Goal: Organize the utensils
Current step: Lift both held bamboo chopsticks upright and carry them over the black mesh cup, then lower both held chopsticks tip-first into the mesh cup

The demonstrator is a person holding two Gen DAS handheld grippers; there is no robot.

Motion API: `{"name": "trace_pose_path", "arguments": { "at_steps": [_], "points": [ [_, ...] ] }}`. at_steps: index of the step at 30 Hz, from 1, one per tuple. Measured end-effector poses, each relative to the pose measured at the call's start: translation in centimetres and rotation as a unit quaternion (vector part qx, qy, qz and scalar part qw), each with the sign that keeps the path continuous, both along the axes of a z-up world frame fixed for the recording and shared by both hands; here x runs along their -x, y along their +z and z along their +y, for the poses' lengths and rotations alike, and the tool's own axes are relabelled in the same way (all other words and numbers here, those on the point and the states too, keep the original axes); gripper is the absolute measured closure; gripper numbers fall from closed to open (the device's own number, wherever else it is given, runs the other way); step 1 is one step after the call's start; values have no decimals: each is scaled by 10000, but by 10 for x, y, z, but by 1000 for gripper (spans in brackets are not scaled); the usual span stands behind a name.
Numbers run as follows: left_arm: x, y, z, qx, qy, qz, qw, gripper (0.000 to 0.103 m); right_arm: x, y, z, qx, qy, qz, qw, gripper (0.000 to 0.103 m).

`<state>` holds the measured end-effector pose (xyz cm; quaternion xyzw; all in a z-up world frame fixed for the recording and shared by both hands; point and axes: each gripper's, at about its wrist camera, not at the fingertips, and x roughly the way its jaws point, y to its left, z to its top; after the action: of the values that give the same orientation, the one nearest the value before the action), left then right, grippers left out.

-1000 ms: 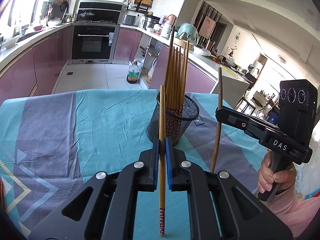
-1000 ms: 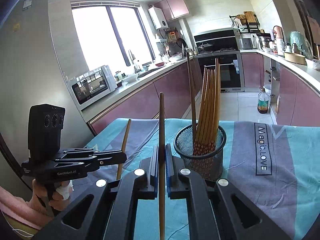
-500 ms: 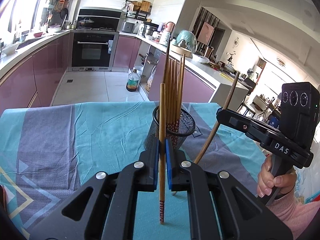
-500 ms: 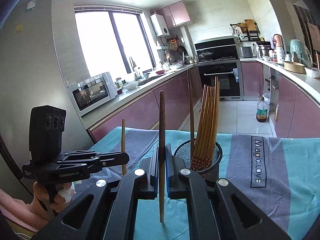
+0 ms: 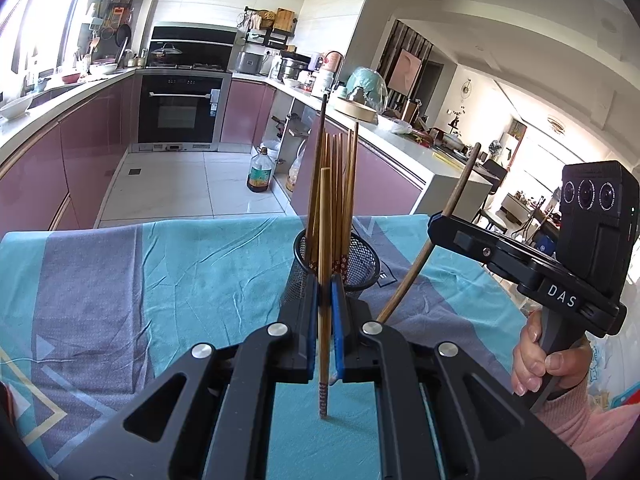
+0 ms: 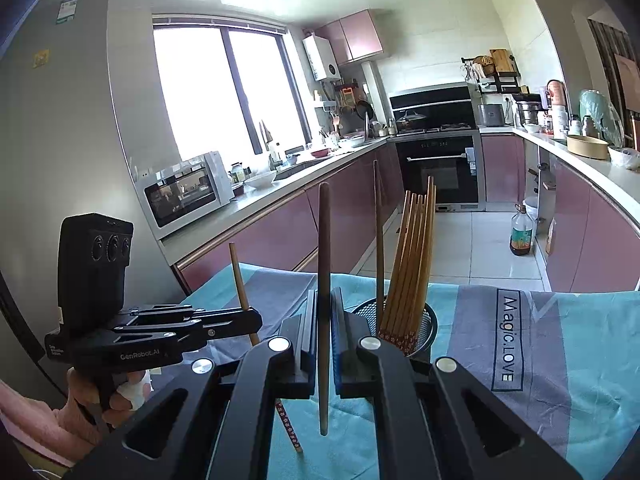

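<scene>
My left gripper (image 5: 325,292) is shut on a pale bamboo chopstick (image 5: 325,208) that stands upright, its red patterned tip pointing down over the tablecloth (image 5: 160,280). Just behind it stands a black mesh holder (image 5: 362,258) with several chopsticks in it. My right gripper (image 6: 324,312) is shut on a dark brown chopstick (image 6: 325,240), also upright. In the left wrist view that right gripper (image 5: 444,220) hangs right of the holder, its dark chopstick (image 5: 424,256) leaning. In the right wrist view the left gripper (image 6: 254,322) is left of the holder (image 6: 426,322).
The table has a teal and grey cloth with a printed label (image 6: 508,340). Beyond the far table edge lies the kitchen floor with an oil bottle (image 5: 260,176). Purple cabinets and counters run along both sides. A person's hand (image 5: 536,356) holds the right gripper's handle.
In the left wrist view the right gripper's dark chopstick went from upright to leaning. Both held chopsticks' lower ends show higher in their own views. The holder sits further up in both views.
</scene>
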<state>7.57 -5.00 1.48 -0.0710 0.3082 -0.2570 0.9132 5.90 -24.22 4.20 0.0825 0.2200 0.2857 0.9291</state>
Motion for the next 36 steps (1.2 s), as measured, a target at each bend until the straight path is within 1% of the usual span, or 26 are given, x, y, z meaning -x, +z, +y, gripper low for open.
{"name": "trace_pose_path", "arguments": {
  "at_steps": [17, 29, 36],
  "points": [
    [-1, 9, 4, 171, -101, -138, 9997, 96, 4, 14, -5, 76, -108, -200, 9997, 98],
    [-3, 31, 8, 283, -139, -436, 9985, 96, 4, 30, -6, 137, -182, -449, 9987, 98],
    [-1, 44, 10, 260, -125, -648, 9975, 96, 4, 39, -7, 128, -187, -588, 9980, 98]
  ]
}}
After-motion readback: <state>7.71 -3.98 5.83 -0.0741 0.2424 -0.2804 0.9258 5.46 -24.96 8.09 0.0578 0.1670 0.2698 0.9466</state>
